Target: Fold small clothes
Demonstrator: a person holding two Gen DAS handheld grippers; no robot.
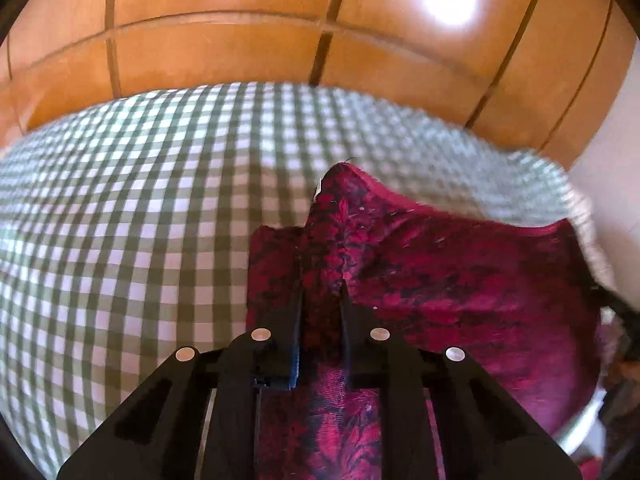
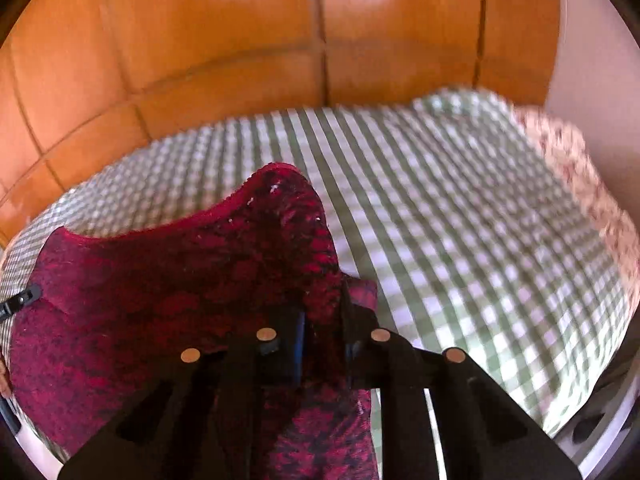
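Note:
A dark red patterned garment (image 1: 460, 280) lies on the green-and-white checked cloth (image 1: 140, 220) of the bed. In the left wrist view my left gripper (image 1: 322, 280) is shut on a raised corner of the garment, and the fabric peaks up beyond the fingertips. The rest of it spreads to the right. In the right wrist view my right gripper (image 2: 322, 292) is shut on the opposite corner of the same garment (image 2: 140, 312), which stretches away to the left. A bit of the other gripper (image 2: 20, 300) shows at the left edge there.
An orange wooden panelled wall (image 1: 240, 40) stands behind the bed. A pale flowered cover (image 2: 580, 184) lies at the bed's right edge, with a white wall (image 2: 592, 60) beyond. Checked cloth (image 2: 480, 240) stretches right of the garment.

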